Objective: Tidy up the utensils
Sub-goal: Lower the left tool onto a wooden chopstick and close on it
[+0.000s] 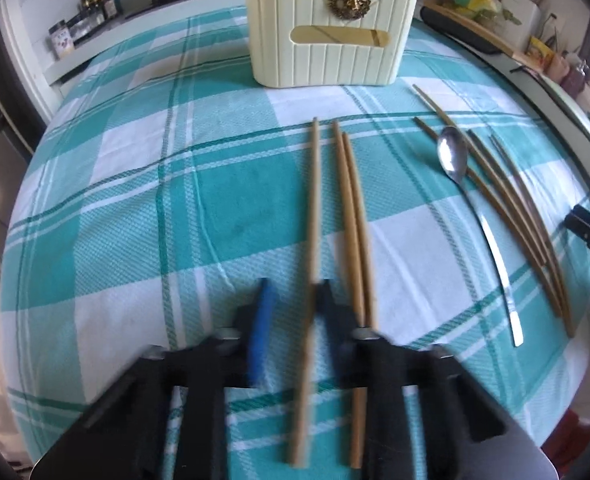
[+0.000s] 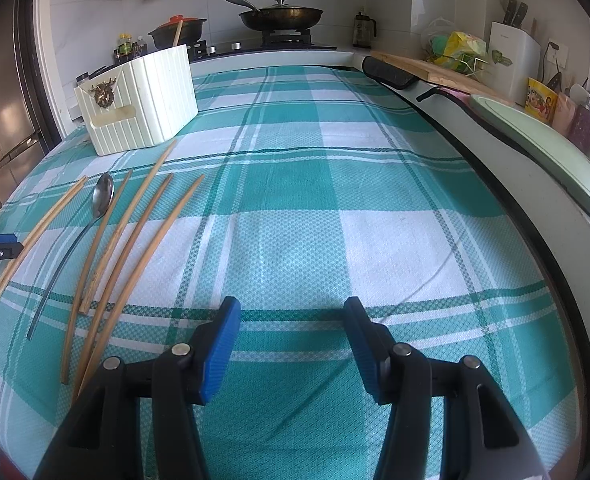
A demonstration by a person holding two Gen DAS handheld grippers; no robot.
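Note:
In the left wrist view my left gripper [image 1: 295, 300] is blurred, and a single wooden chopstick [image 1: 315, 200] runs between its fingers; the jaws look shut on it near its lower half. Two more chopsticks [image 1: 351, 220] lie just to its right. Further right, a steel spoon [image 1: 453, 156] lies among several chopsticks [image 1: 507, 208]. A cream ribbed utensil holder [image 1: 327, 40] stands at the back, with a stick poking out of its top. In the right wrist view my right gripper [image 2: 291, 340] hangs open over bare cloth, with the spoon [image 2: 102, 196] and chopsticks [image 2: 135, 232] to its left.
A teal and white checked cloth [image 2: 335, 200] covers the table. Behind it a stove carries a lidded pan [image 2: 283, 16] and a pot. A cutting board [image 2: 435, 68], a knife block [image 2: 513, 60] and bottles line the counter on the right.

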